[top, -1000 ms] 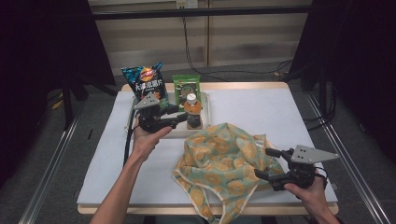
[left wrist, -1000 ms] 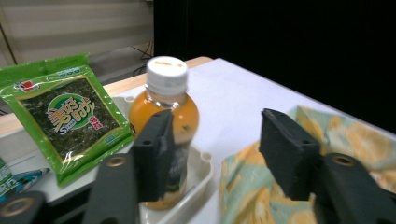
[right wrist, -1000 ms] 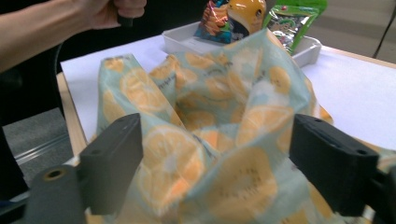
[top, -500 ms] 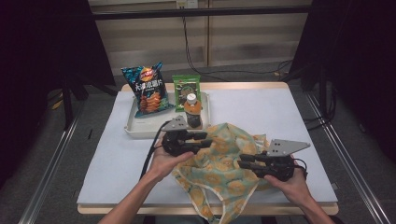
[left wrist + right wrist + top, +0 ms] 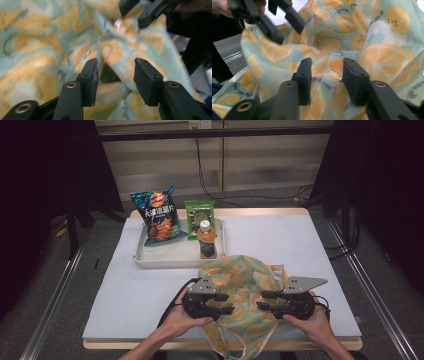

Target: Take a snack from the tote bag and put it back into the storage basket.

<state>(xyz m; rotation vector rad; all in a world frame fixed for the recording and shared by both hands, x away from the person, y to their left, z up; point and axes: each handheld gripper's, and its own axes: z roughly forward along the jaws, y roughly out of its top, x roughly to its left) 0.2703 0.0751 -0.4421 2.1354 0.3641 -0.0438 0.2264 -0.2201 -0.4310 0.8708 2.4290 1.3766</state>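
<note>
Lying crumpled on the near half of the table (image 5: pixel 300 245), the orange-print cloth bag (image 5: pixel 240 280) sits just in front of the tray (image 5: pixel 145 260) in the high view, with the left gripper (image 5: pixel 227 303) and right gripper (image 5: pixel 262 300) facing each other over it. Along the left gripper view, the jaws stand partly apart, having just been opening, with a fold of bag (image 5: pixel 117 57) between them, unpinched. From the right gripper view, the jaws, also just opening, straddle loose fabric (image 5: pixel 325 67) without pressing it.
</note>
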